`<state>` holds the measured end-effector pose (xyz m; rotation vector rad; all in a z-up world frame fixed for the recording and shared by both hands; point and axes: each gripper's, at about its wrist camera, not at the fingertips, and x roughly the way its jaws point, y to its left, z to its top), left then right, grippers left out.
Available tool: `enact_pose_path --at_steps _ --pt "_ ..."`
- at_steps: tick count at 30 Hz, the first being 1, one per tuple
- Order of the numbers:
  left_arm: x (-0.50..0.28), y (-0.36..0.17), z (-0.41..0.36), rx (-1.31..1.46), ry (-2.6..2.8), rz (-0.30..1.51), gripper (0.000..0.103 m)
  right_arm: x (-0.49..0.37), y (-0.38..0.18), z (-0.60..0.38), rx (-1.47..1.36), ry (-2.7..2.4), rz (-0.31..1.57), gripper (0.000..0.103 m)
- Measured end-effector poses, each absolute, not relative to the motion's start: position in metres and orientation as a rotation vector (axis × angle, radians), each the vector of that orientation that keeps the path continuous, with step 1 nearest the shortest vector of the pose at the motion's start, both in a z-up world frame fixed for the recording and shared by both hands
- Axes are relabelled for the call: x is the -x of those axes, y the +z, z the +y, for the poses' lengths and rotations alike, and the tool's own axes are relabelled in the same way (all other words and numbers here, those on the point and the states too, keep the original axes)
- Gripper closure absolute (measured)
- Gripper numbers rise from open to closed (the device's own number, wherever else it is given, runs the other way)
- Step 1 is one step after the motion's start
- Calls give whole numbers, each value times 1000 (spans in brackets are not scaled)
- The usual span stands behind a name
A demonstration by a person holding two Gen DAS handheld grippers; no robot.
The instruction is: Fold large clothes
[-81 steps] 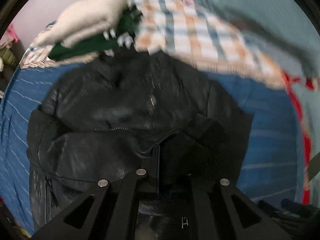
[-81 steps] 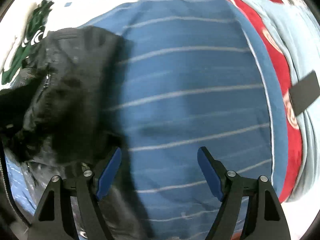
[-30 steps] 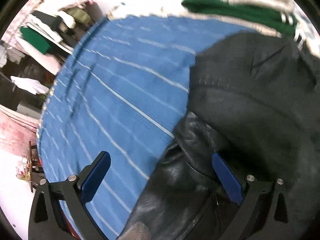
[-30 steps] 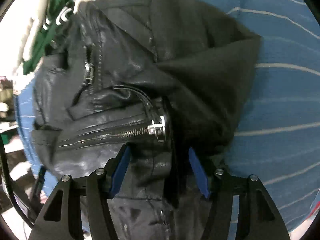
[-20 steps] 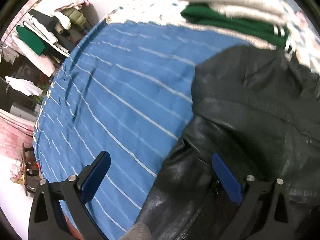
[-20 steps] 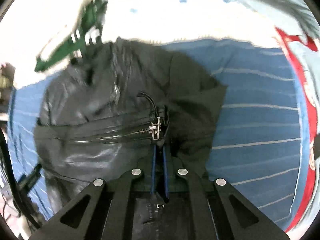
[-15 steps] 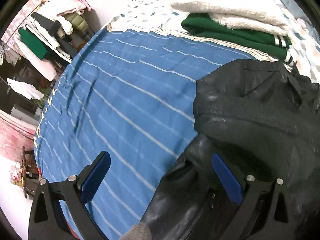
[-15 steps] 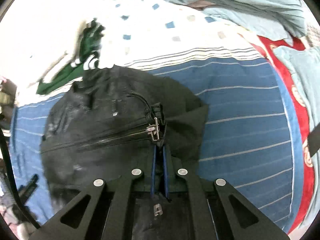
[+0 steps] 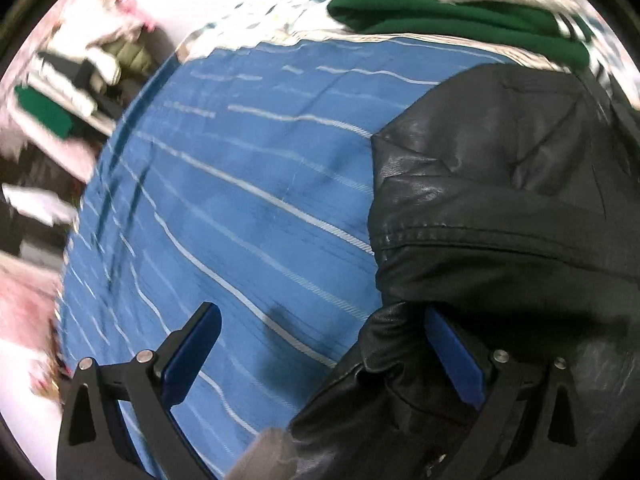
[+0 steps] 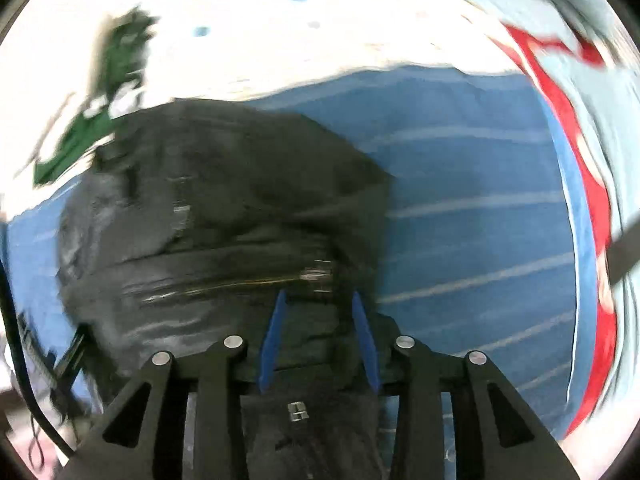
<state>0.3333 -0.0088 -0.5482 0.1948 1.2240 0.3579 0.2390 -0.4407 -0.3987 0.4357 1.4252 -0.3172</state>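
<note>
A black leather jacket [image 9: 500, 208] lies folded on a blue striped bedsheet [image 9: 240, 208]. In the left wrist view it fills the right side. My left gripper [image 9: 320, 344] is open wide, its right finger [image 9: 452, 352] against the jacket's lower left edge, its left finger [image 9: 192, 344] over the sheet. In the right wrist view the jacket [image 10: 224, 208] is blurred by motion. My right gripper [image 10: 318, 320] has its blue pads parted a little, with the jacket's zipper edge between them.
A folded green and white garment [image 9: 460, 12] lies beyond the jacket, also seen in the right wrist view [image 10: 100, 112]. A red and light blue quilt [image 10: 592, 160] borders the sheet on the right. Shelves with clothes [image 9: 68, 92] stand past the bed's left edge.
My right gripper, shut on the jacket's zipper edge half a second ago, has parted its pads slightly; the view is now blurred. My left gripper stays open and has shifted a little.
</note>
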Motion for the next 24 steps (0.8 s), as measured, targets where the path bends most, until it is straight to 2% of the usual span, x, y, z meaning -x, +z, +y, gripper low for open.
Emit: enact_pose_path --at_steps 3,7,11,13,24 --pt "-338 -541 -7 -178 359 1267 0 -261 -413 -401 -411 -156 1468 65" --pt "-332 -513 -11 -141 381 1227 0 -282 -456 -368 -407 -86 1551 65" --pt "-344 -544 -21 -272 388 1274 0 -292 -493 -360 -377 -142 1632 69" --pt "-348 -556 -18 -245 382 1281 0 -296 -497 -359 -379 -168 1645 69" --pt "-342 -542 -16 -246 400 1247 0 -317 -503 -355 -374 -106 1690 67"
